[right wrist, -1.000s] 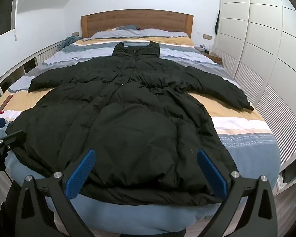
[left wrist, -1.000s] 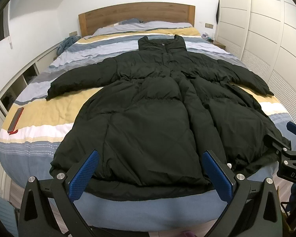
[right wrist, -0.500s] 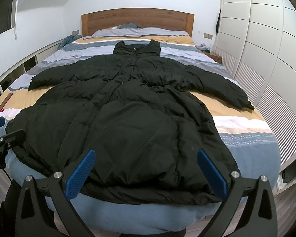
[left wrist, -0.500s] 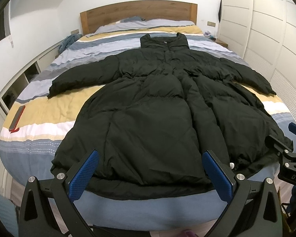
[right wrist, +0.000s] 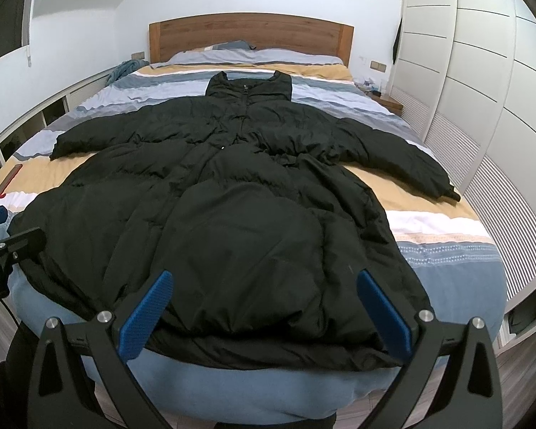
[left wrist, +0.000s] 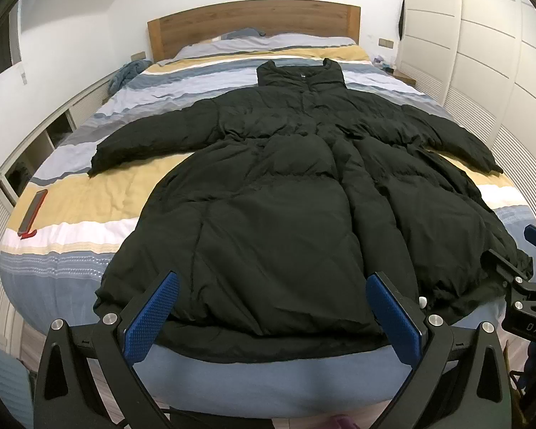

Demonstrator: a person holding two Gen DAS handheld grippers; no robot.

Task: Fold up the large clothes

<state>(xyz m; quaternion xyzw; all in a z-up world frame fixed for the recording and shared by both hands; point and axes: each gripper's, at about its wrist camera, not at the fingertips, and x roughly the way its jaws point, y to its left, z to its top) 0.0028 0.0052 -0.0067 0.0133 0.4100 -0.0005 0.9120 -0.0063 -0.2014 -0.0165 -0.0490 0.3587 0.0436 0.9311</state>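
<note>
A long black puffer coat (left wrist: 286, 193) lies spread flat, front up, on the striped bed, collar toward the headboard, both sleeves stretched out to the sides, hem at the foot edge. It fills the right wrist view too (right wrist: 232, 221). My left gripper (left wrist: 273, 316) is open and empty, held just in front of the hem's left half. My right gripper (right wrist: 264, 312) is open and empty, in front of the hem's right half. Each gripper shows at the edge of the other's view: the right one (left wrist: 529, 286), the left one (right wrist: 3, 246).
The bed (left wrist: 68, 214) has blue, yellow and white stripes and a wooden headboard (left wrist: 253, 23). A red-edged phone (left wrist: 32, 214) lies near the bed's left edge. White wardrobes (right wrist: 482, 82) stand along the right. Low shelving (left wrist: 35, 150) runs along the left.
Both views have risen and tilted slightly, so the coat sits a little lower and nearer in frame. The coat has not moved. Both grippers stay open.
</note>
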